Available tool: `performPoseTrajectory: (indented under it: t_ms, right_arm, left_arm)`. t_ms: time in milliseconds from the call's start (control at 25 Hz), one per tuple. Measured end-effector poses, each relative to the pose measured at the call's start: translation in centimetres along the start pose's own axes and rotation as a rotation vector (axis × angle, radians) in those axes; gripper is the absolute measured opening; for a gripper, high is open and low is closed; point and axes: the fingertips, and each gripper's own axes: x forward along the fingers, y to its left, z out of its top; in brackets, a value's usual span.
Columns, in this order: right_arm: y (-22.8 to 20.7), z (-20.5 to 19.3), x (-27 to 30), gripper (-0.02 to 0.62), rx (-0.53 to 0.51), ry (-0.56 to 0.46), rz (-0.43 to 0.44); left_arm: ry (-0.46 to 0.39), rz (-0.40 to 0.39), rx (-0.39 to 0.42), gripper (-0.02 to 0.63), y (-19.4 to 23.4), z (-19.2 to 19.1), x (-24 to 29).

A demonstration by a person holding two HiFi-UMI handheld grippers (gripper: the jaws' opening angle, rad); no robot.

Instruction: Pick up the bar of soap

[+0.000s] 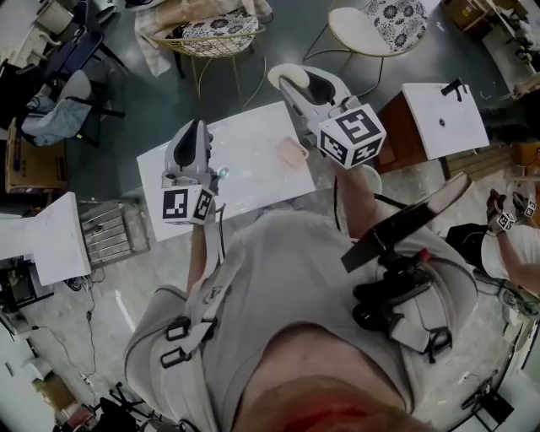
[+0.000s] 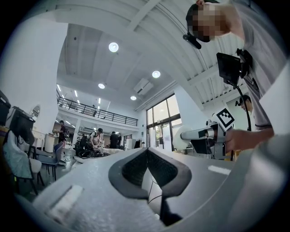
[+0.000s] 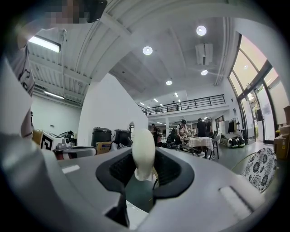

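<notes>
A cream oval bar of soap (image 3: 143, 152) stands upright between the black pads of my right gripper (image 3: 143, 159), which is shut on it. In the head view the right gripper (image 1: 285, 78) is held level over the right end of the white table (image 1: 245, 164); the soap itself is not clear there. A pale pink oval thing (image 1: 292, 152) lies on the table beneath that gripper. Over the table's left end my left gripper (image 1: 196, 126) points slightly upward. Its pads (image 2: 136, 167) meet at the tip with nothing between them.
Two round chairs (image 1: 211, 34) (image 1: 380, 25) stand beyond the table. A brown cabinet with a white top (image 1: 443, 118) is at the right, a white box (image 1: 42, 236) and a wire rack (image 1: 105, 232) at the left. Another person's hand (image 1: 504, 221) shows at the right edge.
</notes>
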Motion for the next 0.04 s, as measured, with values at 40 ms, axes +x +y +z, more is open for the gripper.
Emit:
performPoseTrajectory:
  t_ms: [40]
  right_arm:
    - [0.08,-0.09,0.12,0.117,-0.001,0.003,0.002]
  left_arm:
    - [0.0,0.004,0.0,-0.002,0.12,-0.02,-0.15]
